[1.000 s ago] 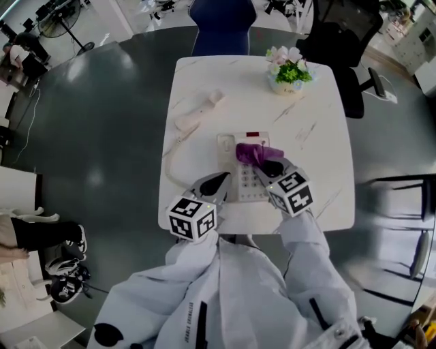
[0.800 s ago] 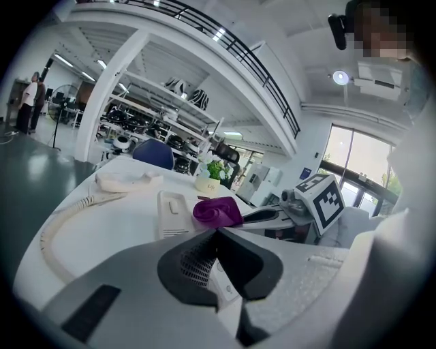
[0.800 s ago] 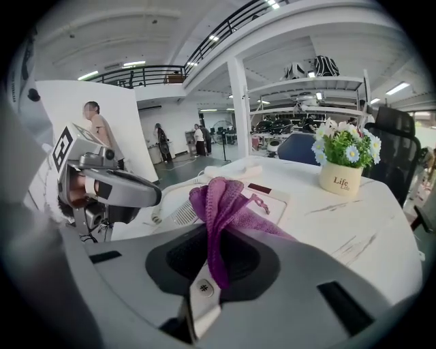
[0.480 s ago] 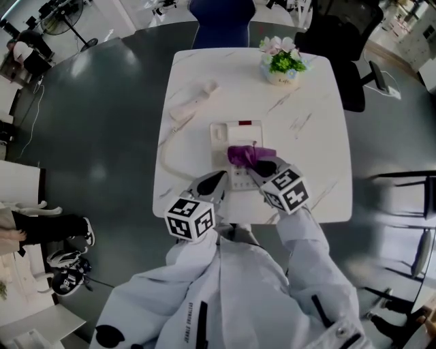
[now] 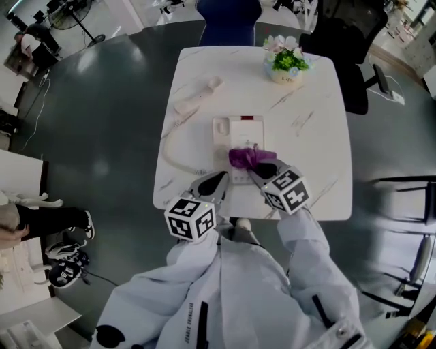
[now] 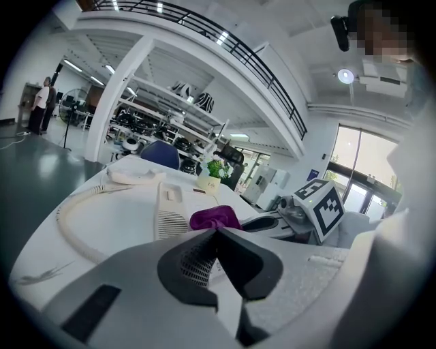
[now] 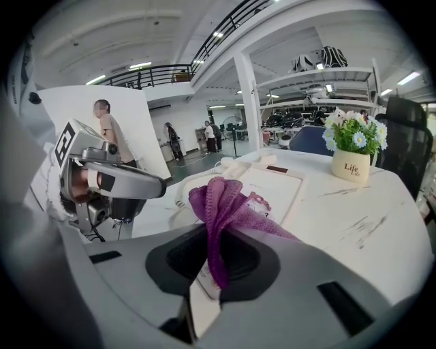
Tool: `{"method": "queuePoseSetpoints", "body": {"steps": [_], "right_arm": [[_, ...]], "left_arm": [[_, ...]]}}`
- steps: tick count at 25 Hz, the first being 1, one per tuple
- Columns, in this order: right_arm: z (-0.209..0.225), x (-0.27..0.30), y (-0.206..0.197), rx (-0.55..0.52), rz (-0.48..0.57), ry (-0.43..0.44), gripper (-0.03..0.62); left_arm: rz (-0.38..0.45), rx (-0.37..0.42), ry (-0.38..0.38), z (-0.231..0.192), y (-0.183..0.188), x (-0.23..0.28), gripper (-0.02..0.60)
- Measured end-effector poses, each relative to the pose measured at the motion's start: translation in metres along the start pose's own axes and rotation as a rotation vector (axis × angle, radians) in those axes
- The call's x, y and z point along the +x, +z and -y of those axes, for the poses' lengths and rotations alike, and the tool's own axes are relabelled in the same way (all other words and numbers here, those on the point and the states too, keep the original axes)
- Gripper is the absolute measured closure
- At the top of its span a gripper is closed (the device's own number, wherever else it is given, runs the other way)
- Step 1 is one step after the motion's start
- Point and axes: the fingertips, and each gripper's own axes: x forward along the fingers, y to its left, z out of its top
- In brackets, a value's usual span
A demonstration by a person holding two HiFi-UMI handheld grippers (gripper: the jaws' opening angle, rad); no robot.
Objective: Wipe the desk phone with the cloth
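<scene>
Purple cloth clenched in right claw, left claw closed, desk phone lengthwise away

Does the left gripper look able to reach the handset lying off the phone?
Probably yes. The left gripper hangs empty at the near edge of the table; only the curved cord lies between it and the handset. Its jaws are together and would have to open.

A white marble-patterned table stands on a dark grey floor. A pot of white and pink flowers sits on its far right corner. A blue chair stands at the far edge, with a black office chair to the right.
</scene>
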Motion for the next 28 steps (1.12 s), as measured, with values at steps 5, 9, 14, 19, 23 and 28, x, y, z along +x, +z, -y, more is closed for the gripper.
{"method": "queuePoseSetpoints", "body": {"steps": [5, 9, 14, 19, 23, 28], "right_arm": [[-0.006, -0.001, -0.006, -0.006, -0.010, 0.013, 0.558], [-0.011, -0.003, -0.010, -0.005, -0.014, 0.024, 0.559], [-0.015, -0.005, -0.017, -0.004, -0.022, 0.037, 0.559], [-0.020, -0.008, -0.021, 0.000, -0.029, 0.049, 0.558], [-0.025, -0.010, -0.026, -0.004, -0.035, 0.057, 0.558], [-0.031, -0.011, -0.033, -0.005, -0.046, 0.074, 0.559]], "left_arm": [[0.008, -0.007, 0.009, 0.003, -0.004, -0.005, 0.583], [0.013, -0.008, 0.012, 0.006, -0.006, -0.008, 0.583], [0.016, -0.008, 0.016, 0.011, -0.008, -0.010, 0.583], [0.019, -0.011, 0.019, 0.014, -0.010, -0.012, 0.583], [0.022, -0.014, 0.024, 0.017, -0.014, -0.016, 0.583], [0.028, -0.016, 0.030, 0.019, -0.017, -0.019, 0.583]]}}
